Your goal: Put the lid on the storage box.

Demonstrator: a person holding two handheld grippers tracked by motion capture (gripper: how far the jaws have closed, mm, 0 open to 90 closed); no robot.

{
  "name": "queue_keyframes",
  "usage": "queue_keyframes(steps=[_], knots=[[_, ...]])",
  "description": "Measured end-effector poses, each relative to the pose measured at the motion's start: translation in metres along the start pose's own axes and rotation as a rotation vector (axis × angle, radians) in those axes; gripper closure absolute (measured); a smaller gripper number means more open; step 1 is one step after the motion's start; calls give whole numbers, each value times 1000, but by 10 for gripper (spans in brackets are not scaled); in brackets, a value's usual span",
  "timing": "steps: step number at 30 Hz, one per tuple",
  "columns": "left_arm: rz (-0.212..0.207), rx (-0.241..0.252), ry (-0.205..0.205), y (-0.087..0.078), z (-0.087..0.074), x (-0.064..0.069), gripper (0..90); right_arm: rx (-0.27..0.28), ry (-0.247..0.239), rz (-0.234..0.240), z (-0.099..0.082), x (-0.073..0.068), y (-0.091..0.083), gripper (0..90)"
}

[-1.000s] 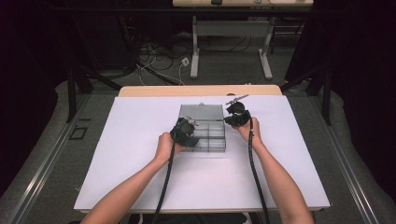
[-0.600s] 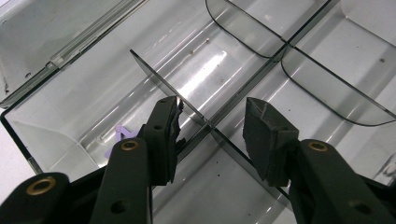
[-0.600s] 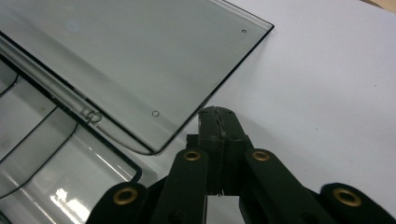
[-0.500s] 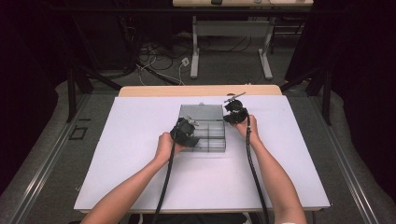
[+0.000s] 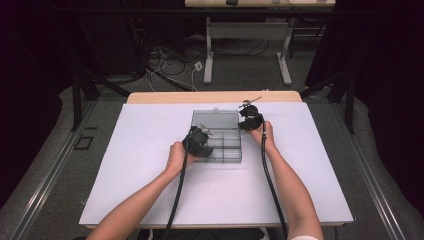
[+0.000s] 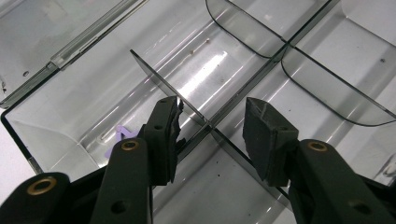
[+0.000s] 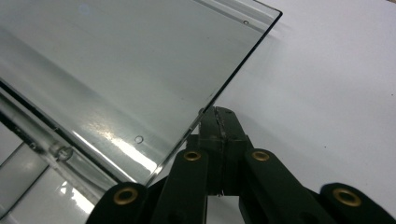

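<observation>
A clear plastic compartment box (image 5: 225,150) lies on the white table top (image 5: 150,175) with its lid (image 5: 215,119) folded flat toward the far side. My left gripper (image 5: 202,136) reaches into the box from its left side. Its jaws (image 6: 212,126) stand open astride a thin clear divider (image 6: 159,74), where two partitions cross. A small purple piece (image 6: 120,133) lies on the compartment floor beside the left jaw. My right gripper (image 5: 247,116) is at the lid's right edge. Its jaws (image 7: 218,116) are shut together, with the tips against the edge of the lid (image 7: 116,70).
Curved clear dividers (image 6: 327,88) split the far compartments. White table surface (image 7: 327,70) spreads to the right of the lid. A wooden strip (image 5: 215,96) runs along the table's back edge, and behind it are cables and a stand (image 5: 247,45) on the floor.
My right gripper has moved a little left, closer in against the lid's edge. The left gripper and the box have stayed put.
</observation>
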State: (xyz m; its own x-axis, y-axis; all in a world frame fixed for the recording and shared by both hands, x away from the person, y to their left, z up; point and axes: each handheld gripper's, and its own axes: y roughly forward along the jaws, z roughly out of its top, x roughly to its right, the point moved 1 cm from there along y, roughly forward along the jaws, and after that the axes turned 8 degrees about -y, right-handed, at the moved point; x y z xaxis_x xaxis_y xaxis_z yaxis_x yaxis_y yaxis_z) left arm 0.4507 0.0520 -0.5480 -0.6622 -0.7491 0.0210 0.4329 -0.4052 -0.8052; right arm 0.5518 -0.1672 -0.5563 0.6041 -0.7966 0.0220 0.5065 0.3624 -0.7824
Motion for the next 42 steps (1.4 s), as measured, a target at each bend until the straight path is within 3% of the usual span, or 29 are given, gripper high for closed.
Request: queue_keyframes(steps=[1, 8, 13, 20, 24, 26, 29, 42], knots=[[0, 0, 0, 0, 0, 0, 557, 20, 2, 2, 0, 1, 1, 900], [-1, 0, 1, 0, 0, 0, 556, -2, 16, -19, 5, 2, 2, 900], [-1, 1, 1, 0, 0, 0, 556, 19, 18, -30, 8, 3, 2, 900], [-1, 0, 0, 0, 0, 0, 556, 41, 2, -40, 10, 4, -3, 900], [1, 1, 0, 0, 0, 0, 556, 80, -16, -40, 12, 4, -4, 900], [1, 1, 0, 0, 0, 0, 557, 59, -8, -45, 12, 3, -7, 900], [1, 1, 0, 0, 0, 0, 556, 94, -13, -50, 13, 4, -7, 900], [1, -1, 3, 0, 0, 0, 556, 134, -43, -71, 18, 2, -20, 900]])
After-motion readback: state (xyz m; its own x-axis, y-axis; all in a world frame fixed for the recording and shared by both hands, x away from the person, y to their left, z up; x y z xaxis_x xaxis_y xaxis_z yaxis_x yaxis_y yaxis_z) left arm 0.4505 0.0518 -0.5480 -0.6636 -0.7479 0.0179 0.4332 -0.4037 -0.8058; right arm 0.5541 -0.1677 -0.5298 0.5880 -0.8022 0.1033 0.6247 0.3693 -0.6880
